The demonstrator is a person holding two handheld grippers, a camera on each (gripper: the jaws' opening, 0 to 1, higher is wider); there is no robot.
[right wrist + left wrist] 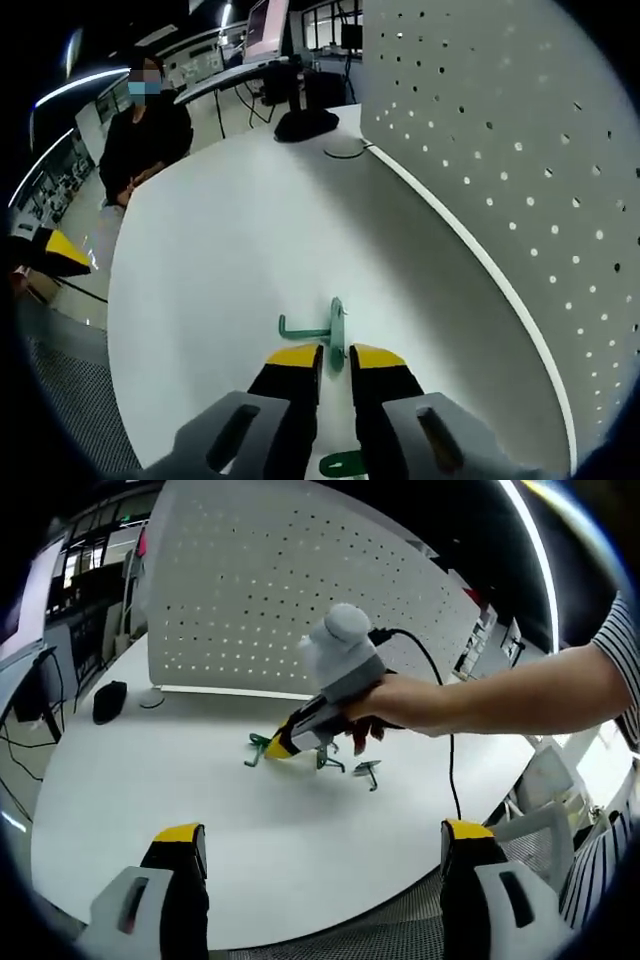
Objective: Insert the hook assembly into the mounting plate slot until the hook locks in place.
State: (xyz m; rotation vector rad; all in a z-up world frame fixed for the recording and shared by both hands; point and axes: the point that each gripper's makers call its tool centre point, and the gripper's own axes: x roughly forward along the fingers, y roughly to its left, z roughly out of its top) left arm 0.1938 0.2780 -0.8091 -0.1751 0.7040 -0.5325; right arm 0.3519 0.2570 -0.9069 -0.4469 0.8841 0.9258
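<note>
Looks like the pick-up step: right tongs (335, 360) are closing in narrow around a green hook (333, 332) lying on the white table (200, 280), not clearly gripping it yet; next it needs a firm pinch, then lining up with a slot. Left tongs (325, 840) are hanging wide and empty; left gripper view is showing more green pieces (365, 771) beside it, while right gripper view is showing the pegboard (520, 150) close up.

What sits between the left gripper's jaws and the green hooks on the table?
Bare white table only, in the left gripper view. The right gripper is already down at the green hooks, beyond that stretch.
</note>
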